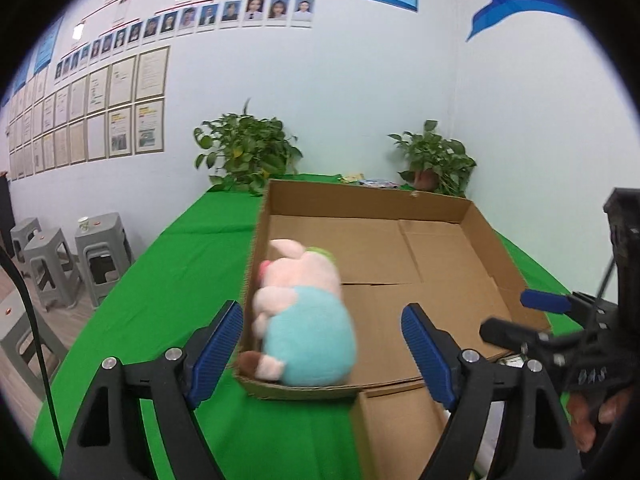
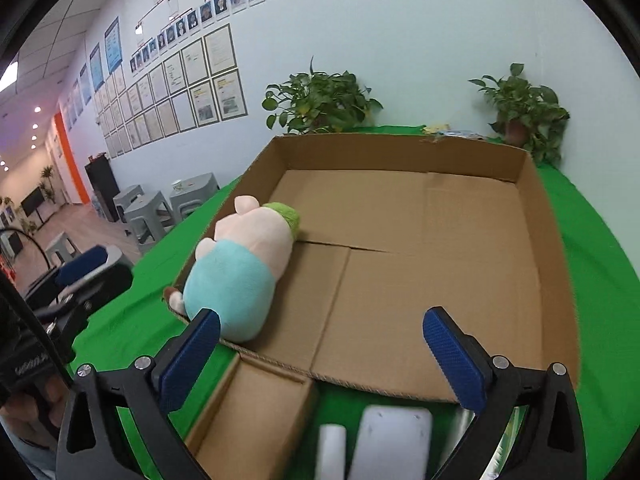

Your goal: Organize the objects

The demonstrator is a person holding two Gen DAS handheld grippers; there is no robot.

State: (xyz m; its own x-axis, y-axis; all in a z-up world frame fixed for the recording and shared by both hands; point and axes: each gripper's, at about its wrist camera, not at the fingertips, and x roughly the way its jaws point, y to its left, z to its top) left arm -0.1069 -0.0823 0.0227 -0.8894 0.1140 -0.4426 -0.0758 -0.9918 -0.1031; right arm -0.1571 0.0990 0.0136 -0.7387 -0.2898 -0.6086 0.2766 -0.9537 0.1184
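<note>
A plush pig point(image 1: 304, 316) point(image 2: 244, 268) in a turquoise shirt, pink-headed with a green cap, lies in the near left corner of a wide, shallow cardboard box point(image 1: 492, 248) point(image 2: 532, 216). My left gripper point(image 1: 322, 354) hovers just before the box's near wall, jaws open, with the toy seen beyond the gap and neither pad touching it. My right gripper point(image 2: 322, 358) stands open above the near wall, nothing between its fingers. In the left wrist view it shows at the right edge point(image 1: 520, 316); in the right wrist view the left one shows at the left edge point(image 2: 80, 276).
A small open cardboard box point(image 2: 248, 412) point(image 1: 400, 428) stands on the green tablecloth point(image 1: 172, 280) in front of the big one. Beside it lie white flat items point(image 2: 392, 440). Two potted plants point(image 2: 320, 100) point(image 2: 524, 112) stand at the table's far end. Grey stools point(image 1: 100, 256) stand left.
</note>
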